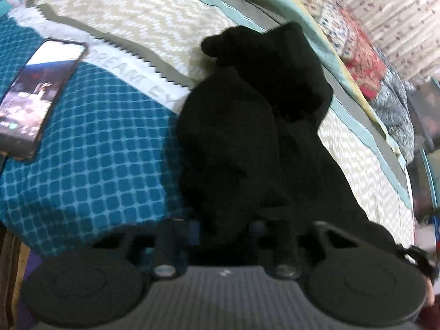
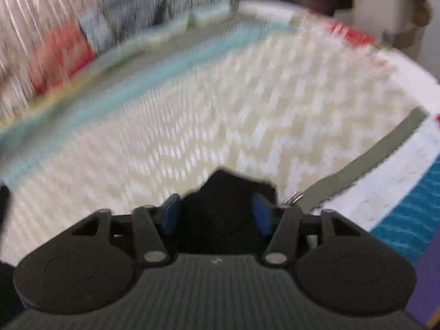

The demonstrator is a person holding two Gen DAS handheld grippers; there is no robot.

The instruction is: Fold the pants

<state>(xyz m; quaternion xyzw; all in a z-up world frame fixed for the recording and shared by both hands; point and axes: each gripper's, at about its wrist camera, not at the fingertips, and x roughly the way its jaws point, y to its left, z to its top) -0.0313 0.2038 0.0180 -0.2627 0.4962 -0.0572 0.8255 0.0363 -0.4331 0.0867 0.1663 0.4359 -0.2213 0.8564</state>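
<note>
On the patterned bedspread the black pants lie bunched in a long heap, and everything else sits around them: your phone lies face up well to their left in the left wrist view, and the floral bedding is piled beyond them to the right. Your left gripper sits at the near end of the pants, its fingers buried in the black cloth, so you cannot tell if they pinch it. Your right gripper has a bunch of pants between its blue pads, which appear to press against the cloth on both sides; that view is badly blurred.
</note>
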